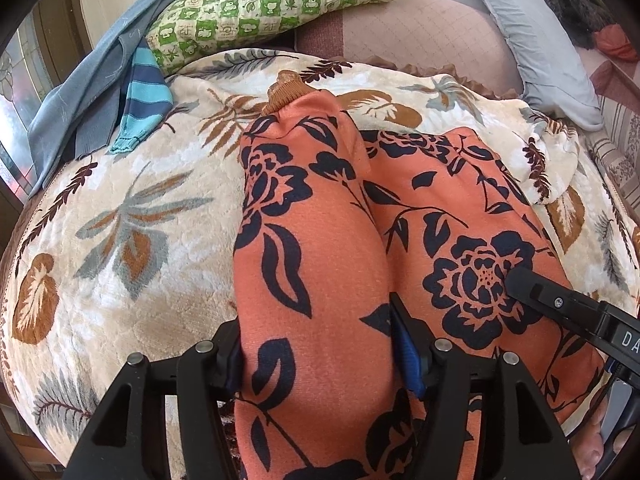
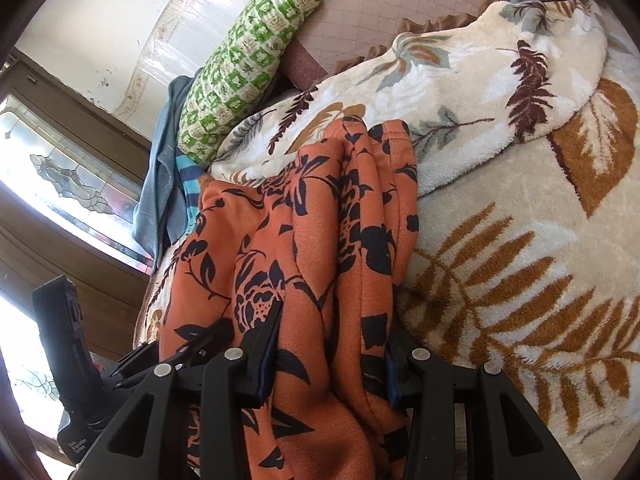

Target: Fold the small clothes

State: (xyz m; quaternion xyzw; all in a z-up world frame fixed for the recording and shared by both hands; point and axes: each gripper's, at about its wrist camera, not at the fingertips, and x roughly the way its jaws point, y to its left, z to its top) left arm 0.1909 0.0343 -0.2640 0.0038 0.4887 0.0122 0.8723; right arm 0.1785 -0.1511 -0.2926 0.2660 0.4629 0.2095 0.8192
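Note:
An orange garment (image 1: 320, 220) with dark flower print lies lengthwise on a cream leaf-patterned blanket (image 1: 120, 220), and a brown ribbed cuff (image 1: 286, 94) shows at its far end. One long fold of it runs between the fingers of my left gripper (image 1: 316, 328), and both pads touch the cloth. In the right wrist view the same garment (image 2: 320, 220) is bunched in folds, and my right gripper (image 2: 332, 332) is shut on that bunch. My right gripper's finger (image 1: 532, 290) rests on the garment's other half. The left gripper (image 2: 200, 344) sits just left of the right one.
A green checked pillow (image 1: 272, 4) lies at the back. A blue-grey garment (image 1: 80, 92) and a teal striped piece (image 1: 144, 92) sit at the back left. A grey pillow (image 1: 540, 40) lies at the back right, and the blanket's folded-over edge (image 2: 520, 80) is beside the garment.

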